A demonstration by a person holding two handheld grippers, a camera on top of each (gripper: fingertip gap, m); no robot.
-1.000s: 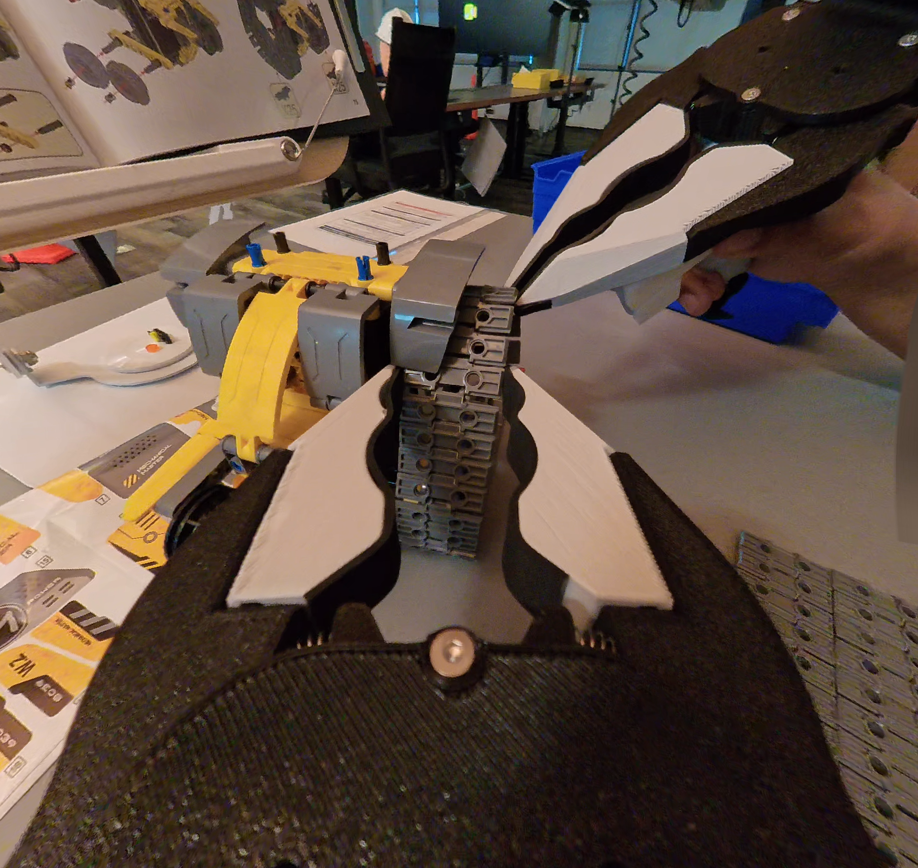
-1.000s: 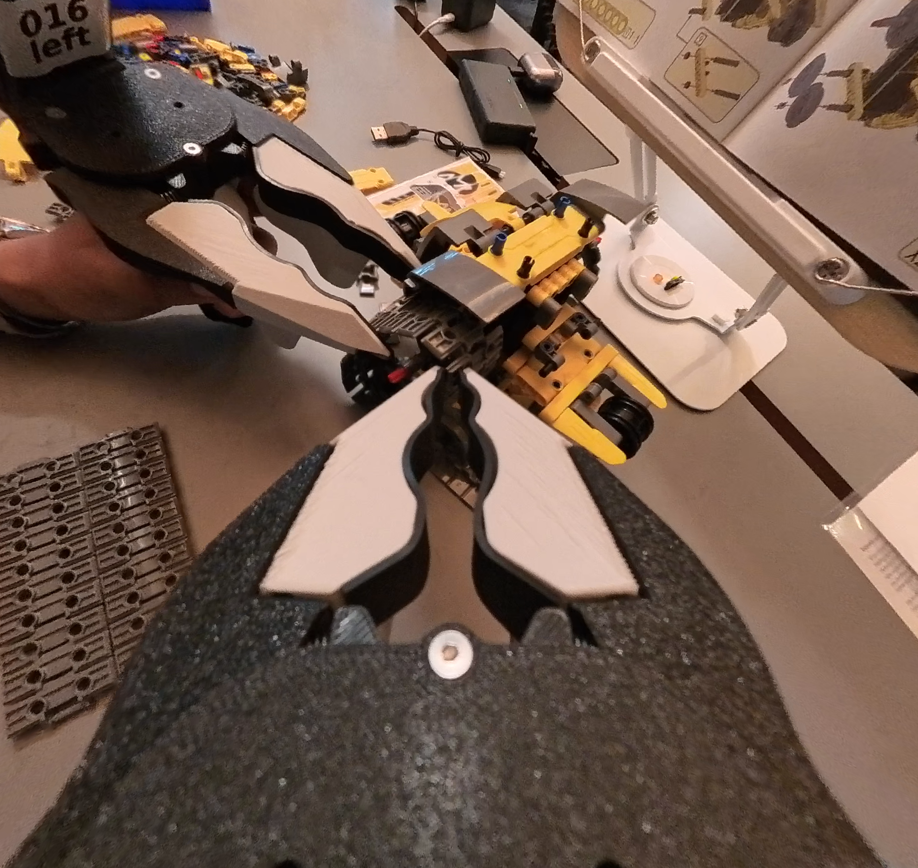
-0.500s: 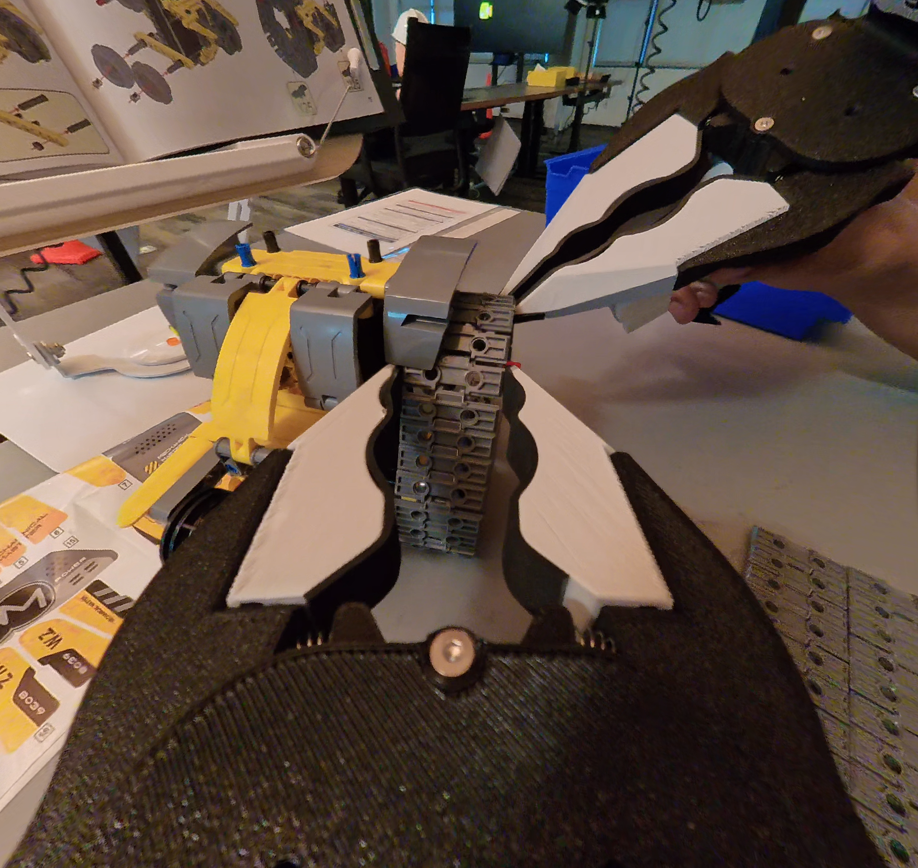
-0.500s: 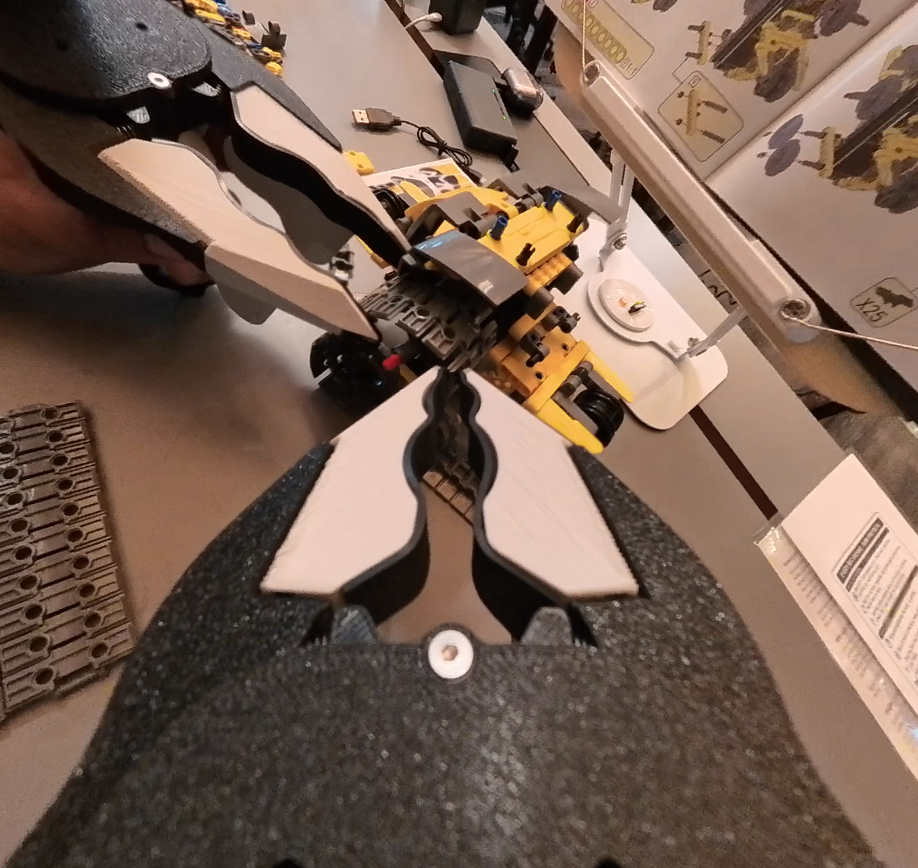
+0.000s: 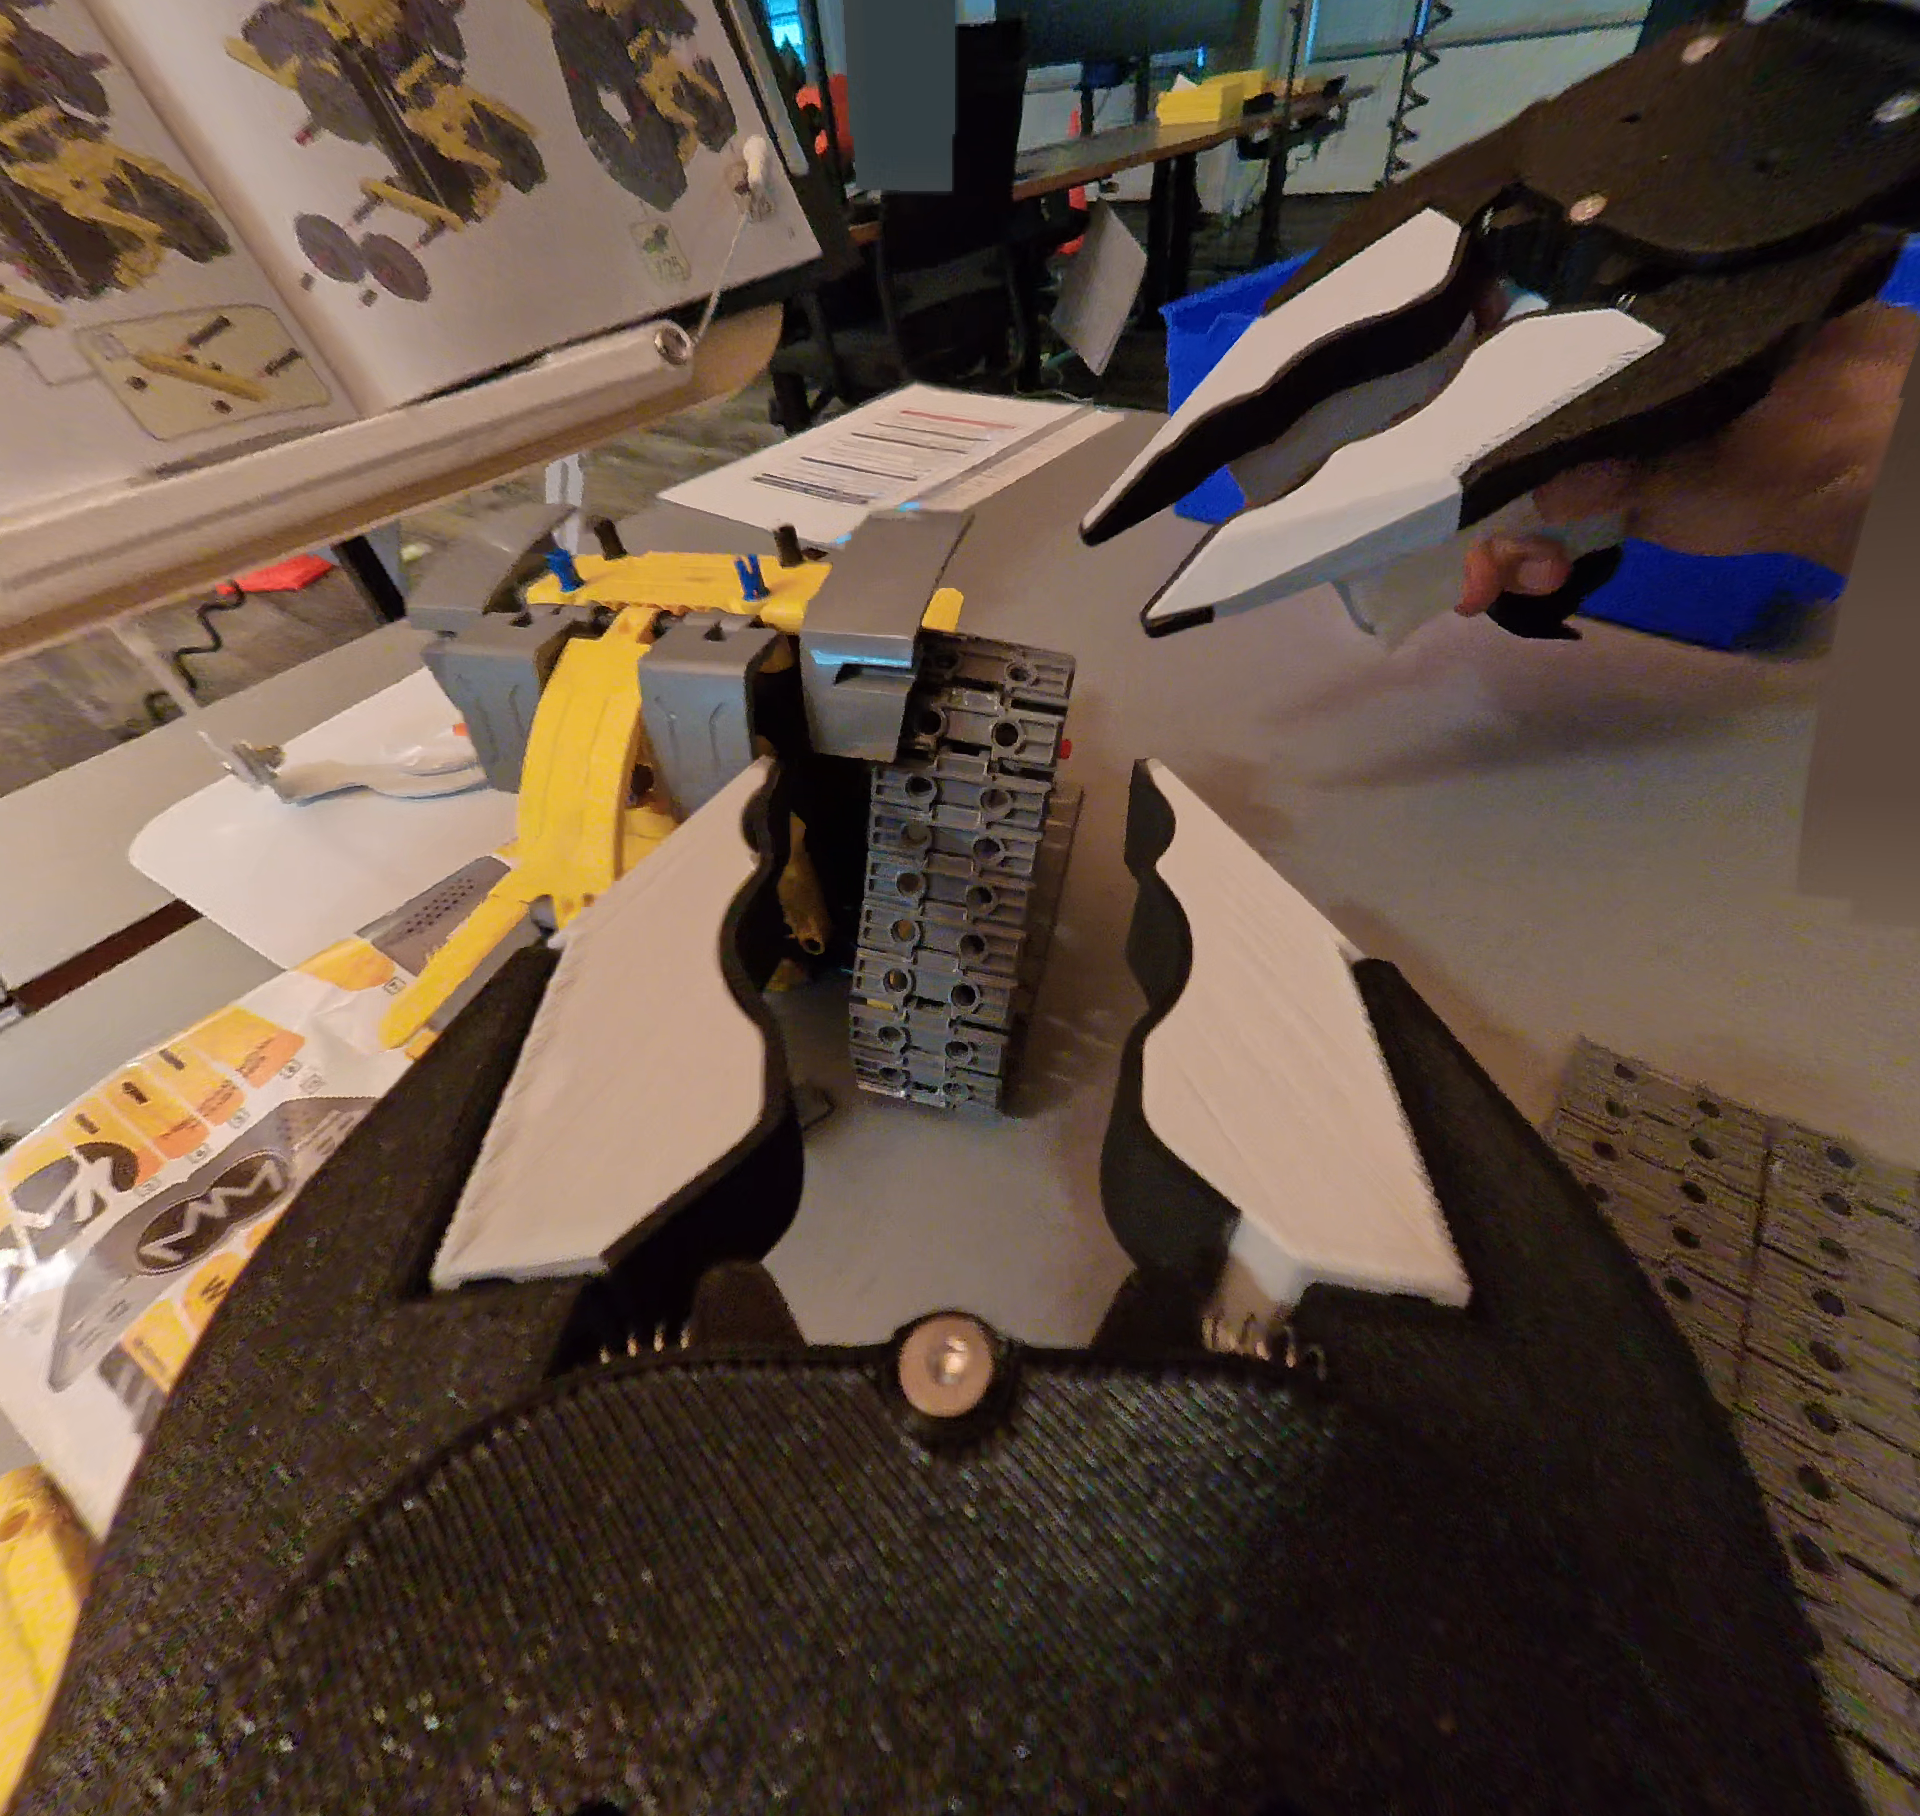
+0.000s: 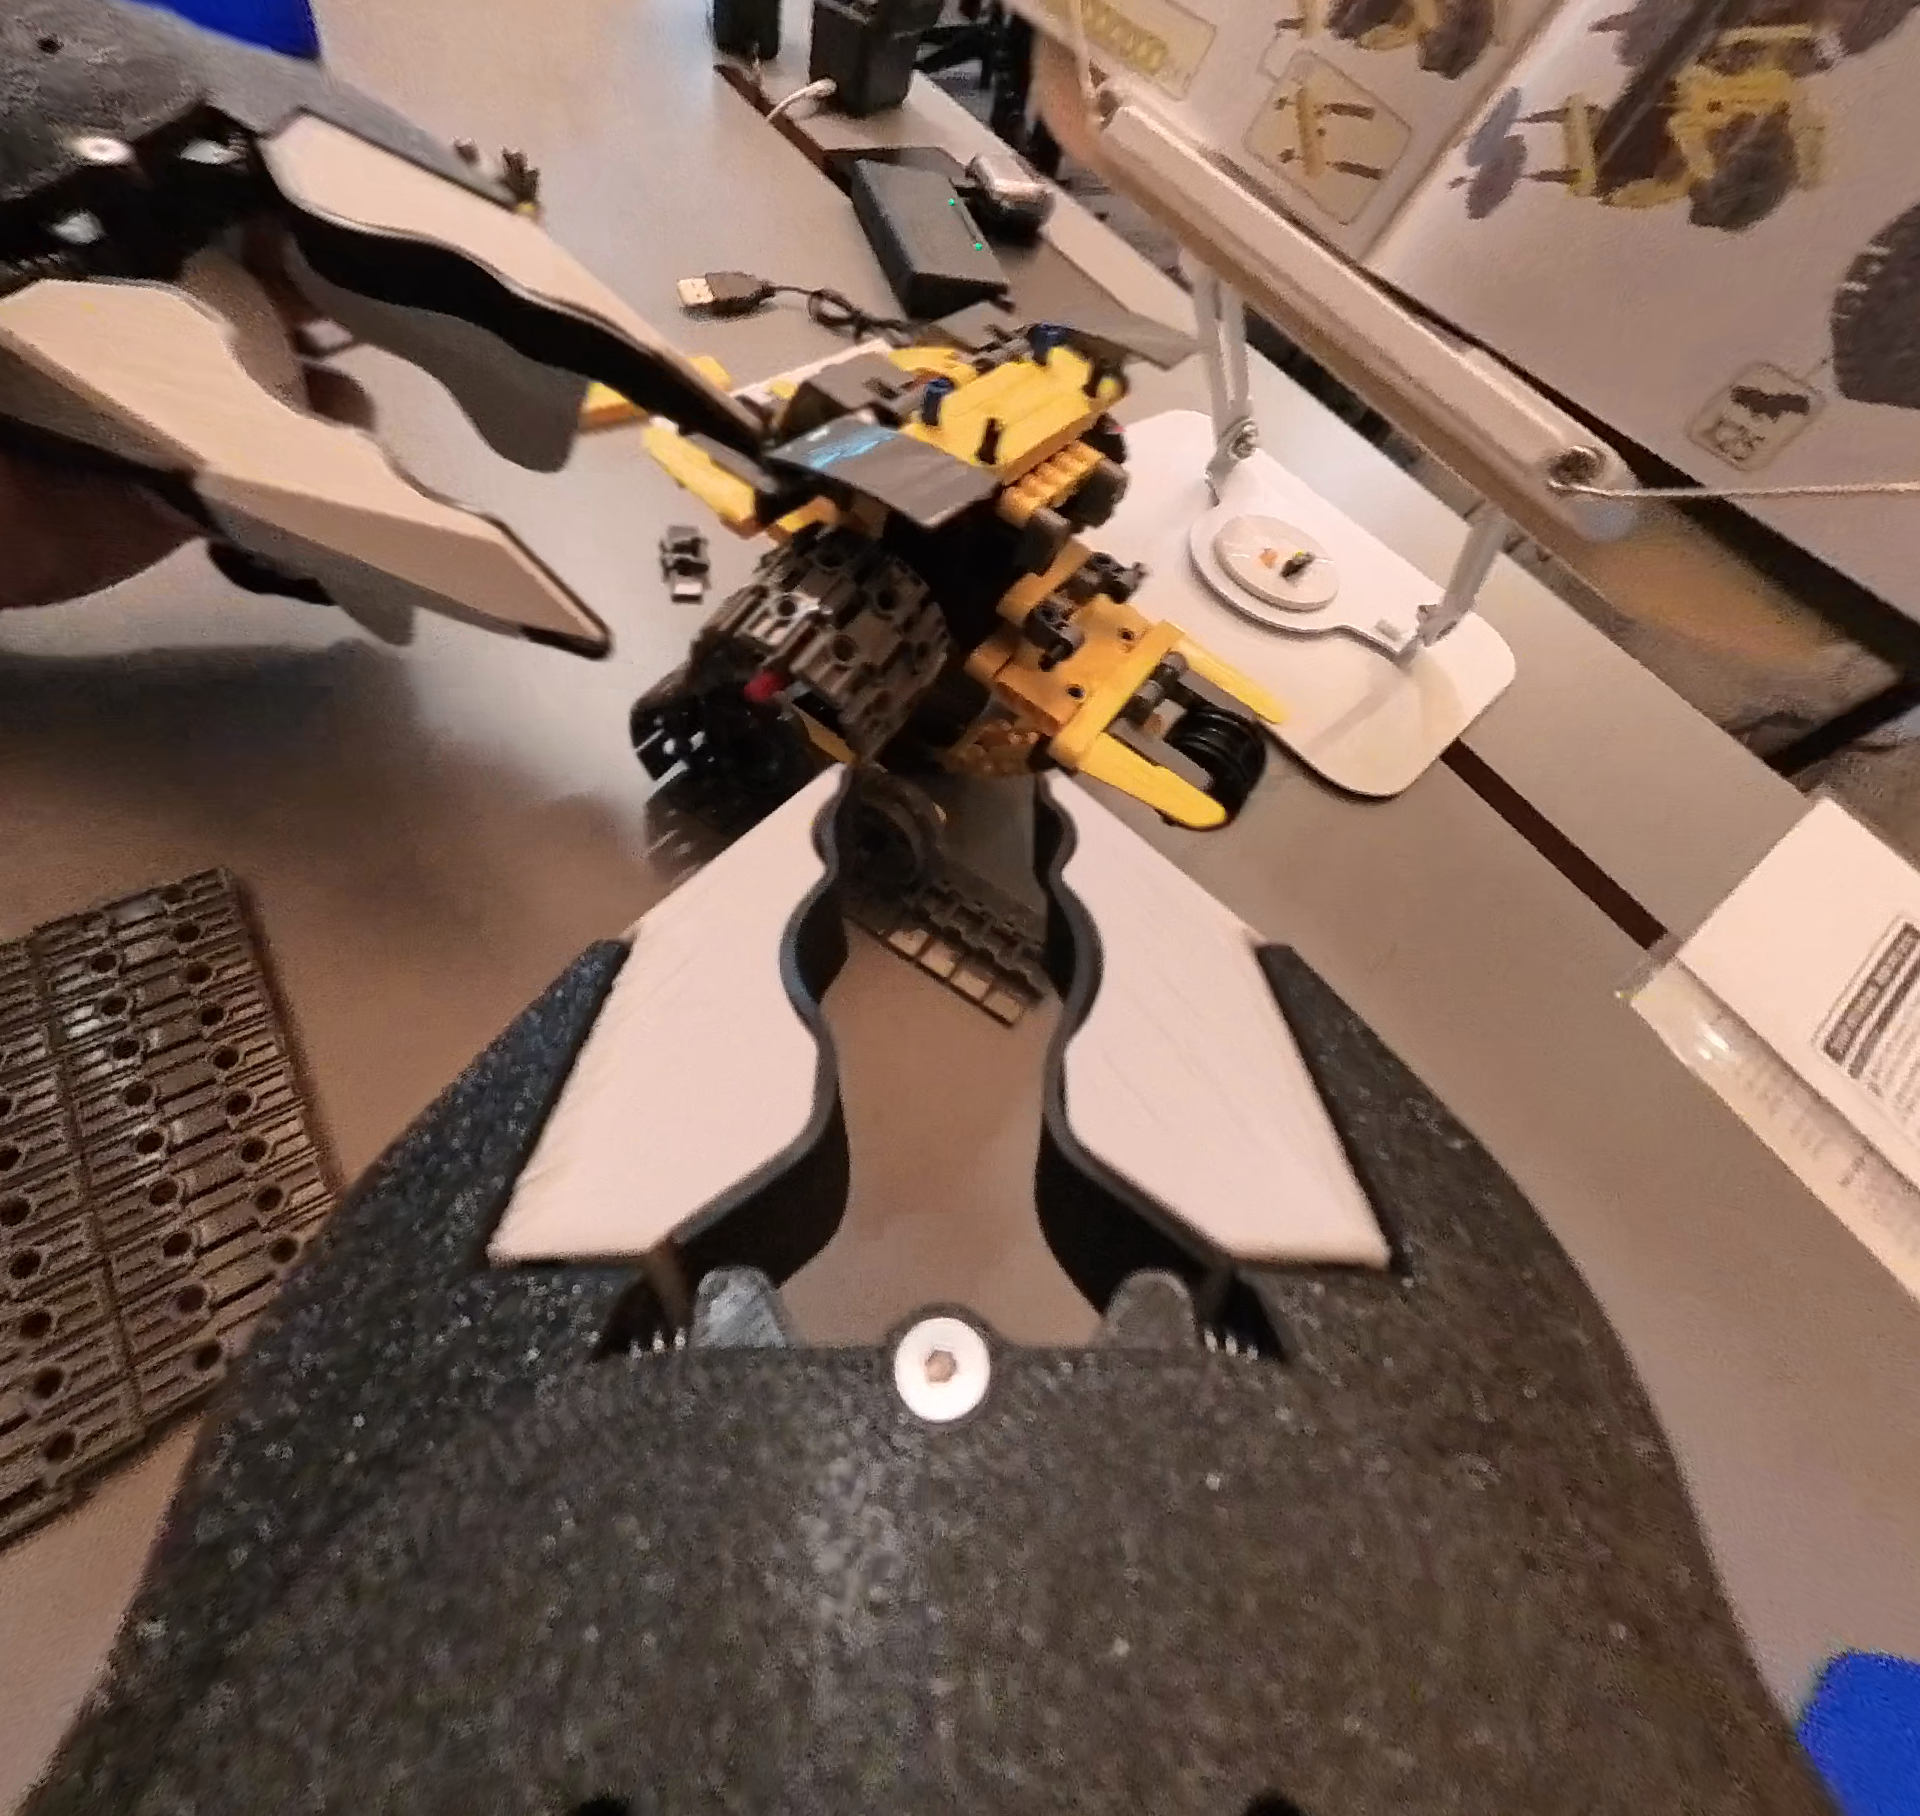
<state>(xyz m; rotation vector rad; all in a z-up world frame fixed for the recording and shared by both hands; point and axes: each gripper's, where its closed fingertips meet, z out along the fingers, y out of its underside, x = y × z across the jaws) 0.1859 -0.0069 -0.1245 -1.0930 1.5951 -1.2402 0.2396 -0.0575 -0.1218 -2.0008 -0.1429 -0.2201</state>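
A yellow and grey brick-built vehicle model [image 5: 623, 727] stands on the grey table [image 5: 1455, 883]. A grey track of links [image 5: 956, 883] wraps its near wheels. My left gripper [image 5: 954, 779] is open, its fingers on either side of the track and clear of it. My right gripper [image 5: 1127, 577] hovers open to the upper right of the track, touching nothing. In the right wrist view the right gripper [image 6: 940, 790] is open just short of the model [image 6: 1039, 540], above the track's loose end [image 6: 945, 935] on the table. The left gripper [image 6: 675, 540] shows open at the model's left.
A flat sheet of grey track links [image 5: 1766, 1299] lies at the right, also in the right wrist view [image 6: 135, 1143]. An open instruction book on a stand [image 5: 364, 156] overhangs the model. A sticker sheet [image 5: 156, 1195], blue bins [image 5: 1714, 592], and a black box with cable [image 6: 925, 218] lie around.
My left gripper has opened and let go of the track. My right gripper has let go of the track's top, opened, and pulled back up and away from the model.
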